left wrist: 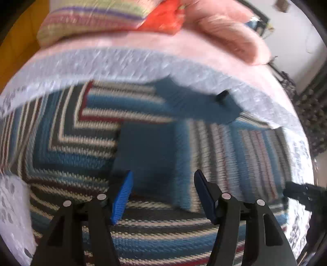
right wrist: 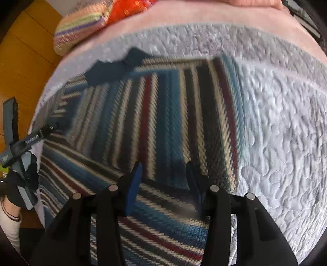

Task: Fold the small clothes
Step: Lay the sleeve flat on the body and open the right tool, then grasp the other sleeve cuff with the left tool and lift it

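Note:
A knitted sweater (left wrist: 67,143) striped in blue, white, grey and dark red lies spread on the white quilted cover (left wrist: 122,65). In the left wrist view its plain blue part (left wrist: 194,104) lies at the far edge. My left gripper (left wrist: 163,178) hovers low over the sweater, open, with nothing between its blue pads (left wrist: 122,196). The right wrist view shows the same sweater (right wrist: 163,114), with its dark blue piece (right wrist: 114,69) at the far left. My right gripper (right wrist: 163,167) is open just above the stripes and holds nothing.
A pink blanket (left wrist: 224,26), a striped pillow (right wrist: 81,26) and an orange-red cushion (right wrist: 130,10) lie at the far side of the bed. Wooden boards (right wrist: 24,61) are to the left. A gloved hand (right wrist: 18,190) holds the other gripper at the left edge.

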`<action>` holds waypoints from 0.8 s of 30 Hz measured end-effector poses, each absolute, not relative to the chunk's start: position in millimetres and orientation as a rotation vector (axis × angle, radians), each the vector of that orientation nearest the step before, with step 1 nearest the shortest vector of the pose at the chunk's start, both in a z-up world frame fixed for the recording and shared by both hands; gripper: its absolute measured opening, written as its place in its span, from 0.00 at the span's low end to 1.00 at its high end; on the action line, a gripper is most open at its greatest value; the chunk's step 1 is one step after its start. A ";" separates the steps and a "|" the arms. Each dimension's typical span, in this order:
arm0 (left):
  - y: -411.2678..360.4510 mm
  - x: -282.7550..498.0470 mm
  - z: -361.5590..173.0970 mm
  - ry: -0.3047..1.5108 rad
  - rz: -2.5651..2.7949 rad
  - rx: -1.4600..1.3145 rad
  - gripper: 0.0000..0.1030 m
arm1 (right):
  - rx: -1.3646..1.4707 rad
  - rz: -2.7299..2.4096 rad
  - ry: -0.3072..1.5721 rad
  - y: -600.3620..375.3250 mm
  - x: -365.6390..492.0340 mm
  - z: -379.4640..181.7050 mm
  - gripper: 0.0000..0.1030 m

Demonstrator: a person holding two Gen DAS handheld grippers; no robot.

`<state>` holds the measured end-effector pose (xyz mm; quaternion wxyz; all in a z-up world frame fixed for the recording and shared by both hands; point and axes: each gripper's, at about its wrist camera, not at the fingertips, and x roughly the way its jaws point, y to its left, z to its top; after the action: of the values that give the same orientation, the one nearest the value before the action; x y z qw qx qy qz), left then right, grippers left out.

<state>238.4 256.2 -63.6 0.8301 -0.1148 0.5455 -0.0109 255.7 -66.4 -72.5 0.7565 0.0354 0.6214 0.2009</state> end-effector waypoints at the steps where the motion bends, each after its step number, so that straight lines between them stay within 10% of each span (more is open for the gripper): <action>1: 260.3 241.0 -73.6 1.184 -0.012 -0.252 0.60 | 0.068 0.431 1.362 -67.3 255.6 -78.4 0.41; 12: 277.3 230.9 -60.0 1.165 -0.036 -0.265 0.62 | 0.138 0.440 1.333 -54.6 259.2 -66.2 0.45; 24: 479.6 174.9 -38.8 1.123 0.346 -0.488 0.62 | 0.253 0.474 1.283 -18.3 262.2 -37.6 0.46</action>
<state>174.9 479.6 -38.8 0.8042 -0.2280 0.5245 0.1617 262.2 -18.3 -37.6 0.7677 0.1168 0.5911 0.2182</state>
